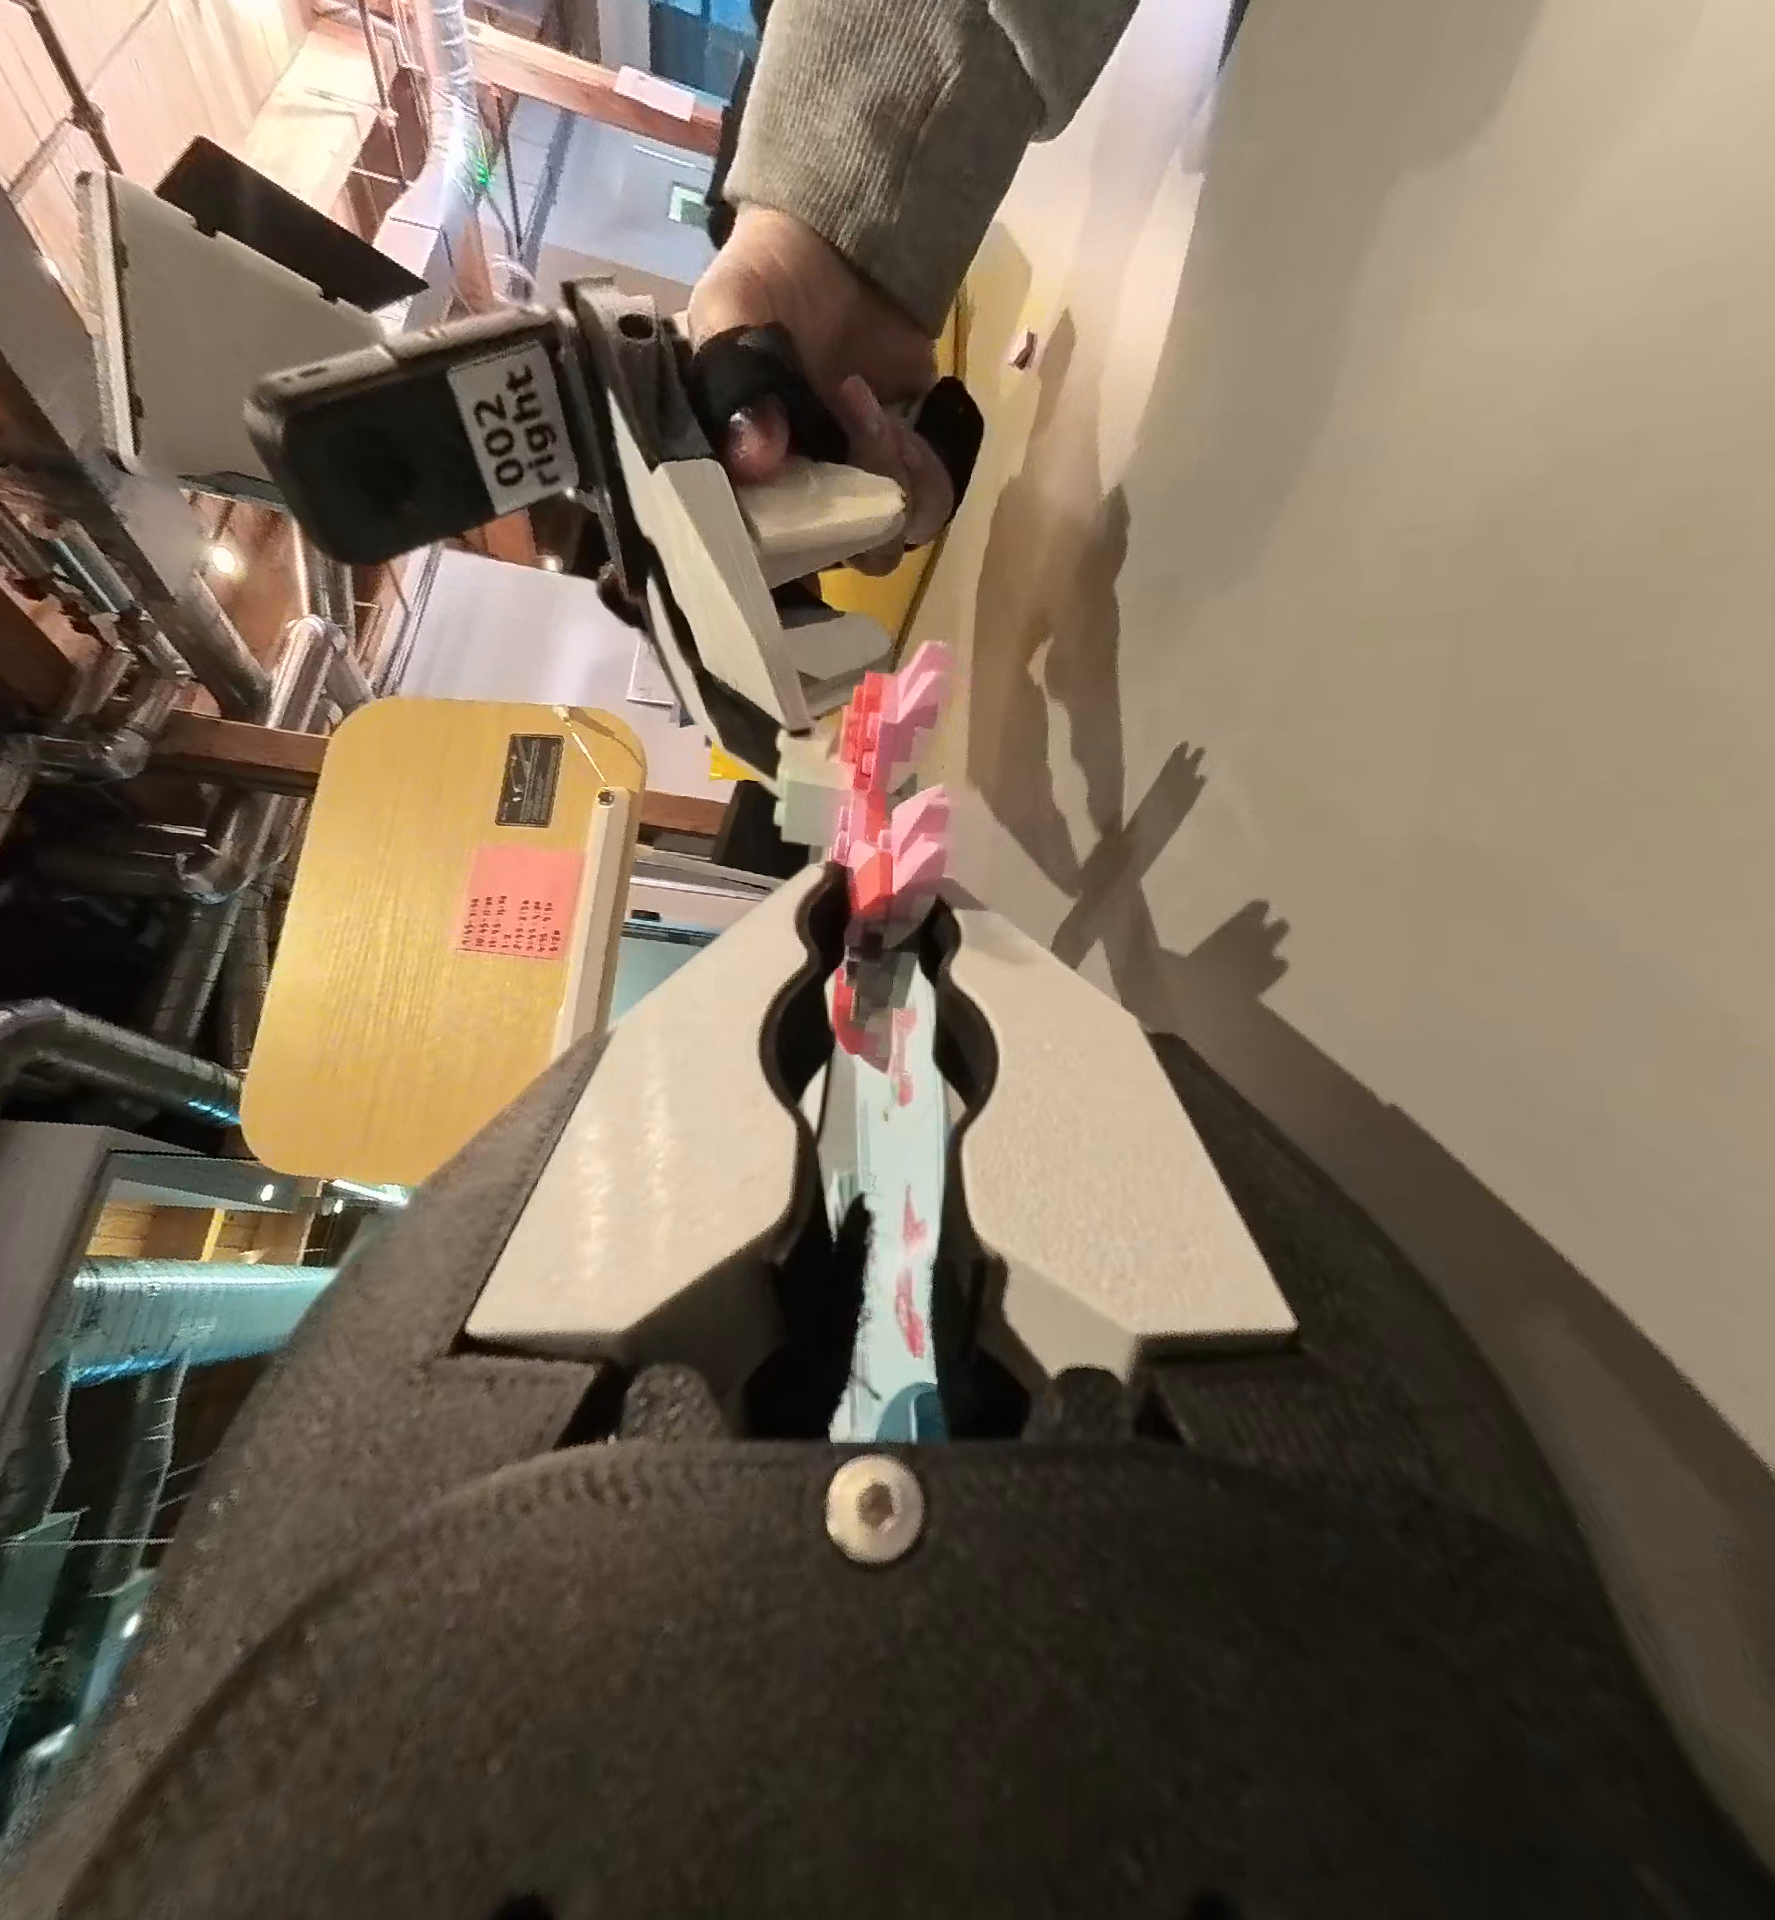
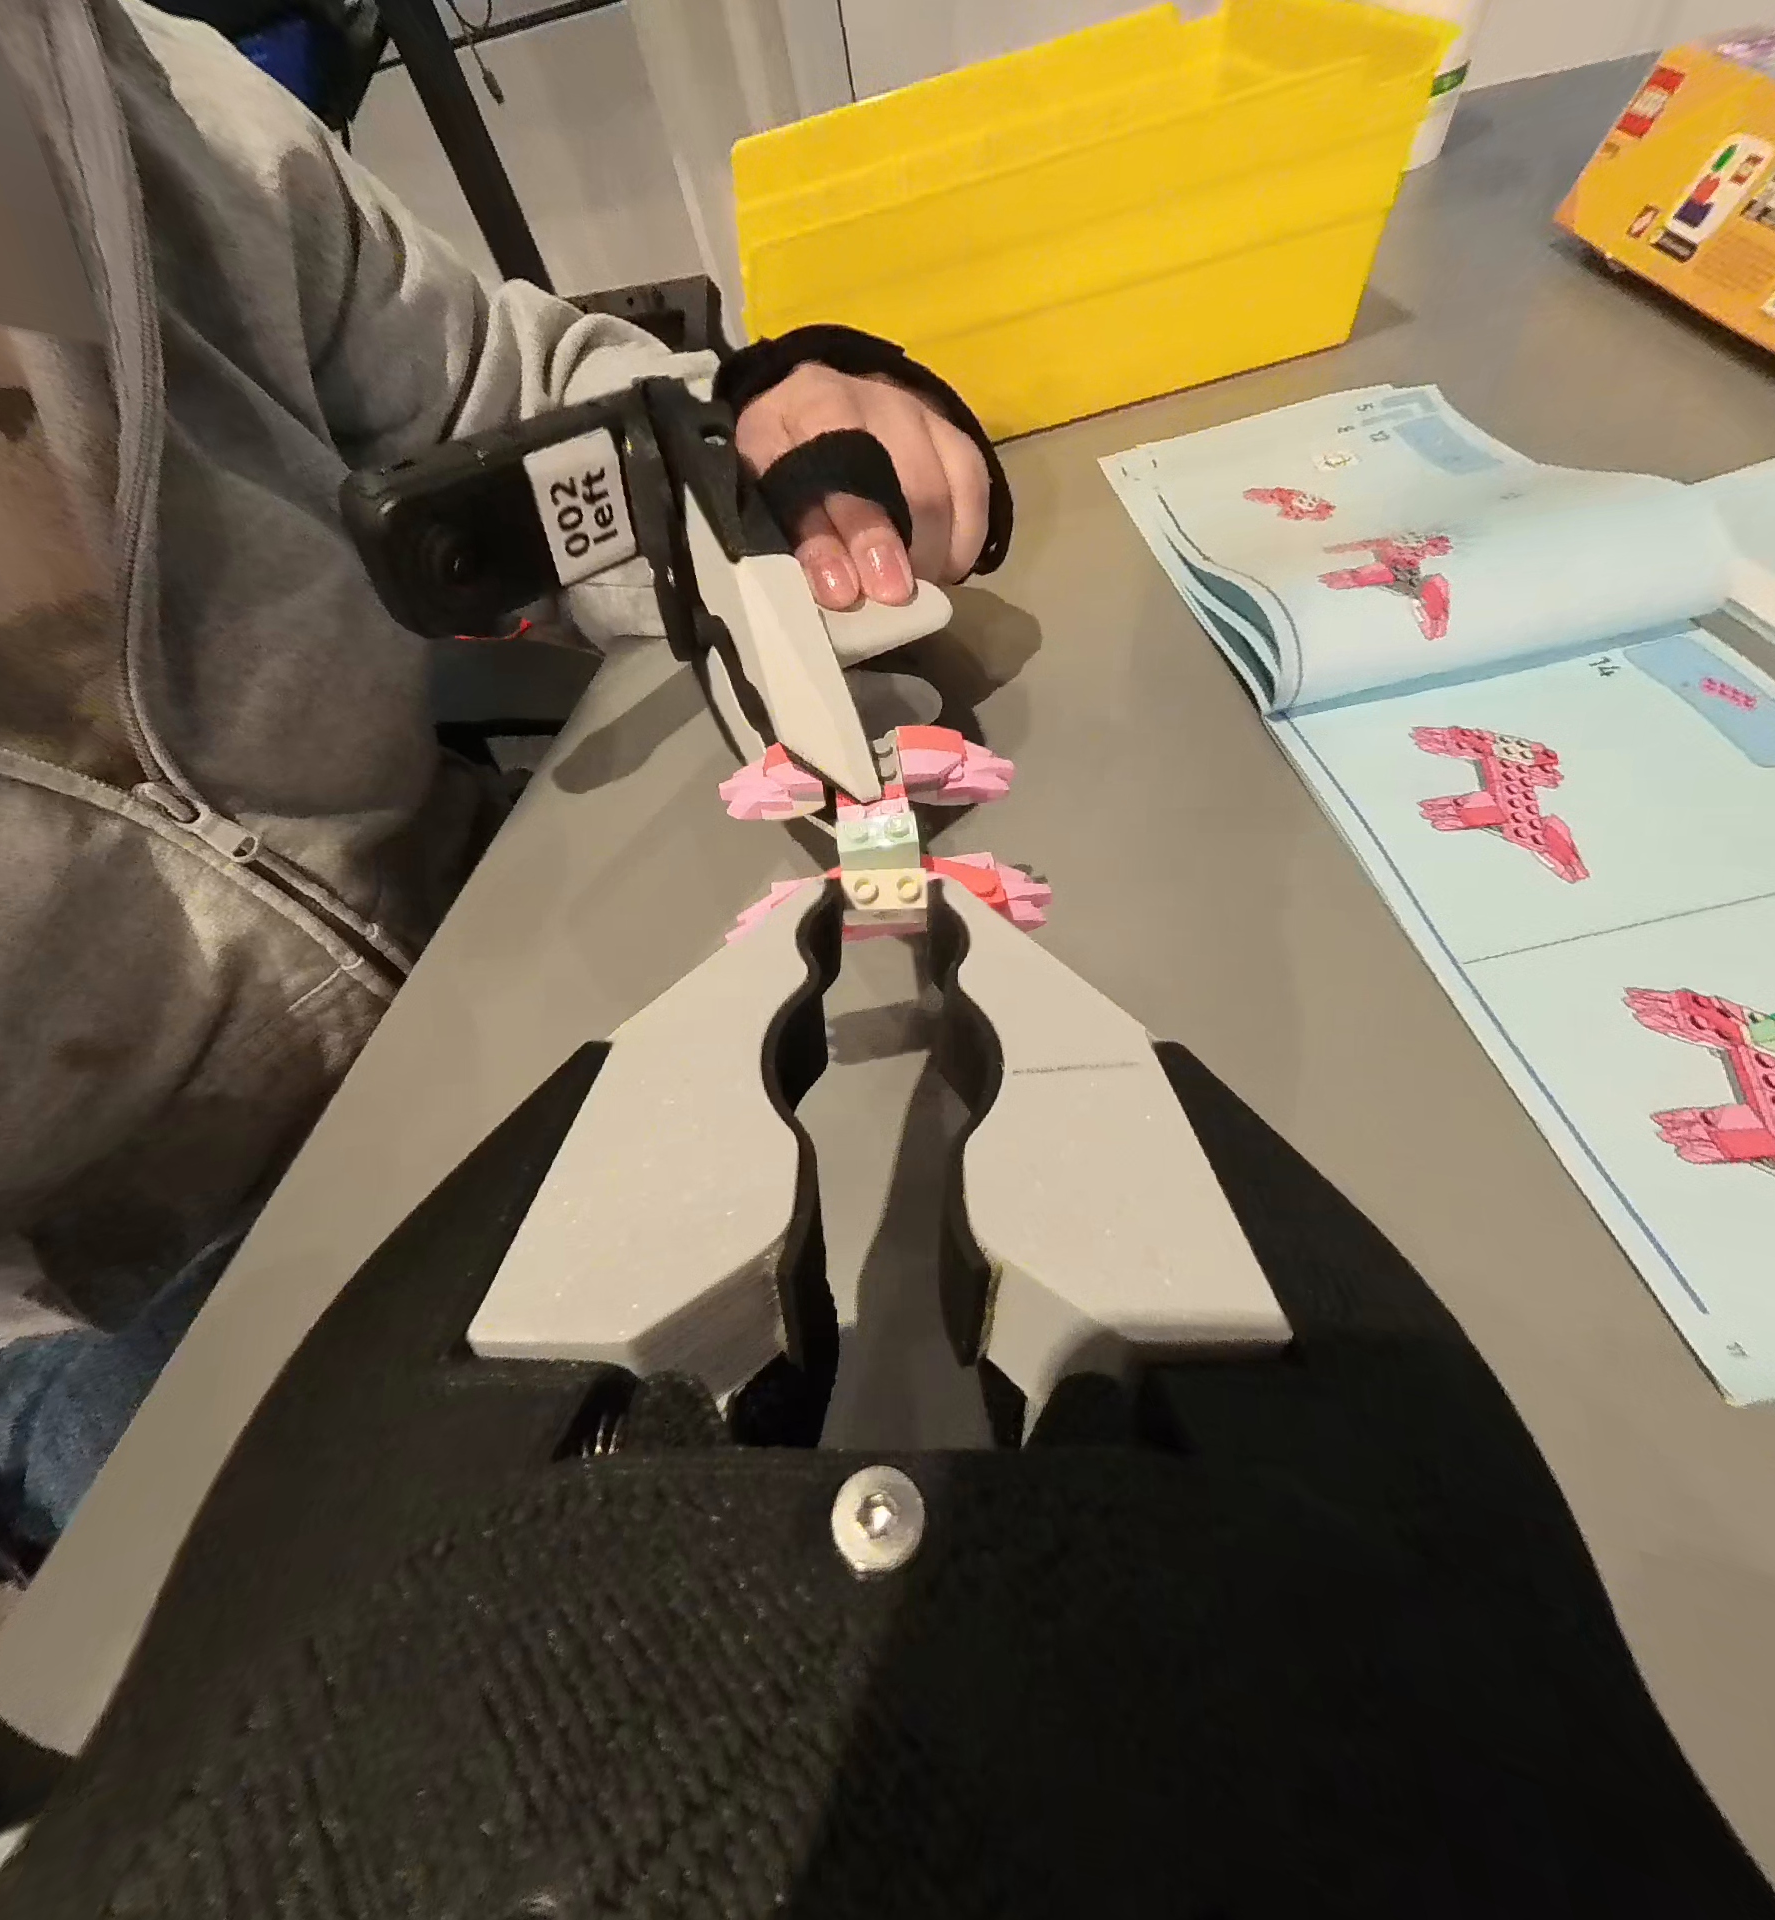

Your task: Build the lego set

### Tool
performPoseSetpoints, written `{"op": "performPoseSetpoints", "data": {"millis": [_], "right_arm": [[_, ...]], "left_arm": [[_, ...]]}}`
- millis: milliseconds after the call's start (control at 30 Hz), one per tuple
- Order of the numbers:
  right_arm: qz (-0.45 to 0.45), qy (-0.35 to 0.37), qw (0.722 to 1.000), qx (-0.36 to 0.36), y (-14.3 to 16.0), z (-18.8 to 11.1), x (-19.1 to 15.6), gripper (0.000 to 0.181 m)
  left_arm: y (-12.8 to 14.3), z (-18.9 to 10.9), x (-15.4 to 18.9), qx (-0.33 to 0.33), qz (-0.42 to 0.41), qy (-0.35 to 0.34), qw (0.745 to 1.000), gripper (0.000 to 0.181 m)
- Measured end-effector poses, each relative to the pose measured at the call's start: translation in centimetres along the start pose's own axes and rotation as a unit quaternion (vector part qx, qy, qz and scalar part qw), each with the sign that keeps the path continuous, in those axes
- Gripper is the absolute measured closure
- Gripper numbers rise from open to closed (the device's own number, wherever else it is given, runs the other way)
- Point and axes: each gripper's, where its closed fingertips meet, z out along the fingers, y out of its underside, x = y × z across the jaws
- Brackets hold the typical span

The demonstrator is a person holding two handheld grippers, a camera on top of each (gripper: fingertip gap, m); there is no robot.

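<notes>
Both grippers clamp pink model; its underside hidden, left-view blurred.

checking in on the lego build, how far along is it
Done: a pink model with feathery wings and pale bricks on top. In hand: both grippers, left gripper and right gripper, grip it above the table. Left: the open booklet shows further steps.
</notes>
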Motion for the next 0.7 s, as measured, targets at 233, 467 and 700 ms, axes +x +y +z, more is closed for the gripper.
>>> {"op": "performPoseSetpoints", "data": {"millis": [233,467,700], "right_arm": [[-0.021,0.003,1.0,-0.012,-0.7,0.2,-0.8,0.167],[-0.064,0.006,0.998,-0.025,-1.6,0.2,-2.4,0.167],[-0.082,0.011,0.996,-0.031,-1.6,0.5,-2.8,0.165]], "left_arm": [[-0.7,-0.2,-0.4,0.013,0.022,-0.018,1.0,0.169],[-2.0,-0.7,-1.2,0.035,0.036,-0.045,0.998,0.169],[-2.3,-0.8,-1.7,0.042,0.026,-0.056,0.997,0.169]]}}
